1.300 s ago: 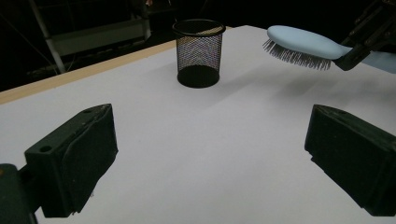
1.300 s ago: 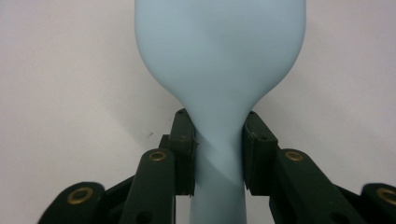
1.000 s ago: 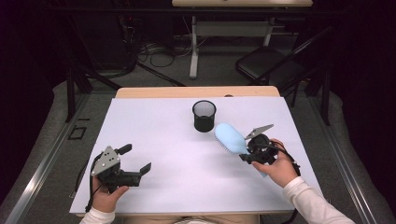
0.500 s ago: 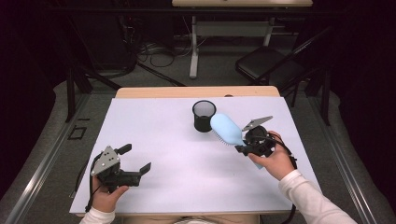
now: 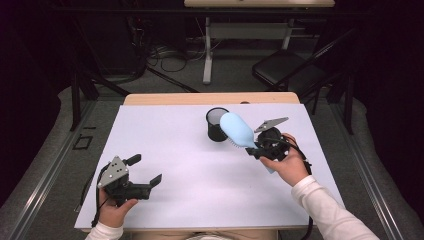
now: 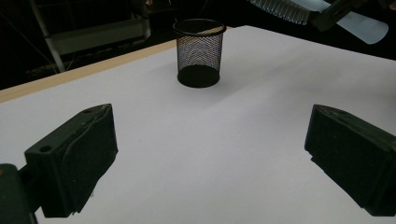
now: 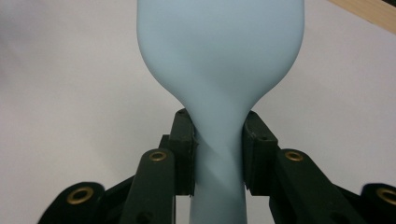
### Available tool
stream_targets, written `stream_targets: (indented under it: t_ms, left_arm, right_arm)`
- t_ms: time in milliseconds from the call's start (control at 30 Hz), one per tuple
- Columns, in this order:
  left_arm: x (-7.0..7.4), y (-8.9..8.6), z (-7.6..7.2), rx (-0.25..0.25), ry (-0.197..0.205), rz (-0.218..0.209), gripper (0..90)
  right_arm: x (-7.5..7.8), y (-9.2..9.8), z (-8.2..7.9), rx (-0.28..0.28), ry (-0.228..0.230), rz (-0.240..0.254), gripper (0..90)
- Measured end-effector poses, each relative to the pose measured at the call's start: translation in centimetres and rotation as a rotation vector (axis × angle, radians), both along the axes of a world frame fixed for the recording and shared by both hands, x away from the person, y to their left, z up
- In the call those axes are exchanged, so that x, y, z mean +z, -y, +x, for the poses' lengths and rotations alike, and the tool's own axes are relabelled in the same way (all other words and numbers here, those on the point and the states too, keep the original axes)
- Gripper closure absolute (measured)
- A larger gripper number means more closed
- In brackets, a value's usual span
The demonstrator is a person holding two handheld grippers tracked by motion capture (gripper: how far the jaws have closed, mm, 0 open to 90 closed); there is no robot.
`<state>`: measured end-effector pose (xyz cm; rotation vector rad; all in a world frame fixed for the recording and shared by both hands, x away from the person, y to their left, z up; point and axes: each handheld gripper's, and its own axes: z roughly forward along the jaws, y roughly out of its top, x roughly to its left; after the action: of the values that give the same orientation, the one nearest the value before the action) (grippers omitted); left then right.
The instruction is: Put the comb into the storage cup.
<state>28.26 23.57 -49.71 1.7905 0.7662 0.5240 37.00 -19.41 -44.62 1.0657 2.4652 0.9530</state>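
Note:
A light blue hairbrush [image 5: 237,129] hangs above the white table, bristles down, its head beside the rim of a black mesh cup [image 5: 215,124]. My right gripper [image 5: 257,149] is shut on the brush's neck [image 7: 218,140], both pads pressed against it. In the left gripper view the cup [image 6: 199,52] stands upright at centre far, and the brush's bristles [image 6: 282,8] show at the top right. My left gripper [image 5: 145,170] rests low at the table's front left, open, with nothing between its fingers [image 6: 74,163].
The white sheet [image 5: 180,165] covers a wooden table whose far edge [image 5: 165,98] shows bare. Beyond it stand a dark folding chair [image 5: 290,75], cables and a desk frame on the floor.
My right gripper has carried the hairbrush up and left, from the table's right side to just beside the mesh cup. The left gripper has stayed put.

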Motion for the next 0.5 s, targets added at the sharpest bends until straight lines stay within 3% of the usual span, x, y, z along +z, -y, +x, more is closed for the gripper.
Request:
stream_targets:
  t_ms: [500]
  left_arm:
    - [0.0, 0.0, 0.0, 0.0, 0.002, 0.002, 2.5]
  right_arm:
    - [0.5, -2.1, 0.9, 0.004, 0.055, 0.024, 69.5]
